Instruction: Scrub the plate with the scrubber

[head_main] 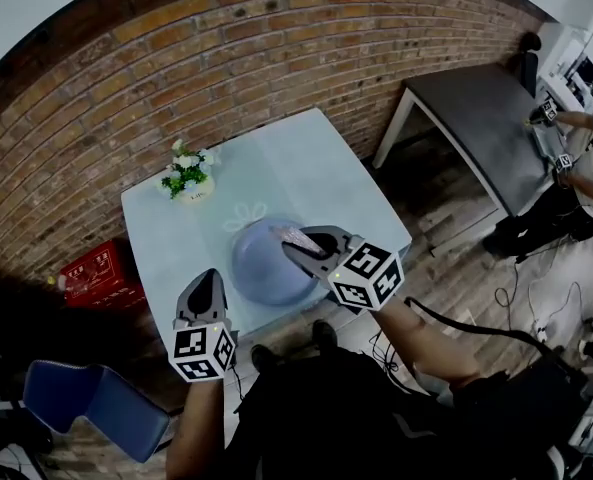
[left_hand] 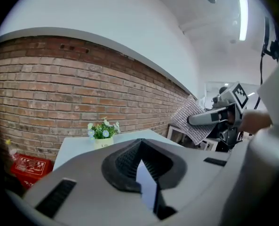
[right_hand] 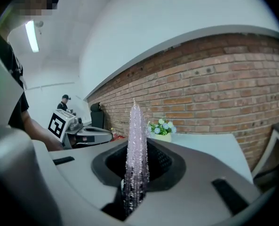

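A round blue plate lies near the front of the light blue table. My right gripper hovers over the plate's right half, shut on the scrubber. In the right gripper view the scrubber is a sparkly pale pink pad standing on edge between the jaws of the right gripper. My left gripper sits left of the plate by the table's front edge. Its jaws are shut with nothing between them in the left gripper view, which also shows the scrubber in the right gripper.
A small pot of flowers stands at the table's back left. A red crate and a blue chair are on the floor to the left. A grey table and a person are at the right, with cables on the floor.
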Available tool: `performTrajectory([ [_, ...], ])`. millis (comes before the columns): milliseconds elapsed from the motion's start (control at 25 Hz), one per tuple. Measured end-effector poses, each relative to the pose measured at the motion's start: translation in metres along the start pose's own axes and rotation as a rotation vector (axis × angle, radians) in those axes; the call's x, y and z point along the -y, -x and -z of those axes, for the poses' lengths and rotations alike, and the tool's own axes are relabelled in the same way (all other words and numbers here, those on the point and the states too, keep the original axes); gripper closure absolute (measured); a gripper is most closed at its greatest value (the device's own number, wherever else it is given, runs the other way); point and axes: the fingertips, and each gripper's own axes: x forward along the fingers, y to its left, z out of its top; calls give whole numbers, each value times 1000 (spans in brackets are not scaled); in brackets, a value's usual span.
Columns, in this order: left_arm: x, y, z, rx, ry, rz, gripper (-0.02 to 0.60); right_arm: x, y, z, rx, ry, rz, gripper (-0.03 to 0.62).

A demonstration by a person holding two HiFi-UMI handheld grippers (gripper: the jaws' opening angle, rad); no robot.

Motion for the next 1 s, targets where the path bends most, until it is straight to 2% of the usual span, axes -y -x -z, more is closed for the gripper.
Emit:
performTrajectory([
  [80, 3, 7, -11, 30, 5, -21, 571, 0, 10, -12, 36, 42, 44, 526],
  [320, 10, 21, -36, 93, -17, -35, 571, 4, 31, -30, 117, 81, 139, 528],
  [520, 9, 25, -47, 123, -40, -55, 571, 18, 43, -37, 148, 71, 193, 528],
  [1000, 6, 19, -56, 127, -49, -60, 571, 30, 46, -37, 166, 55, 224, 528],
])
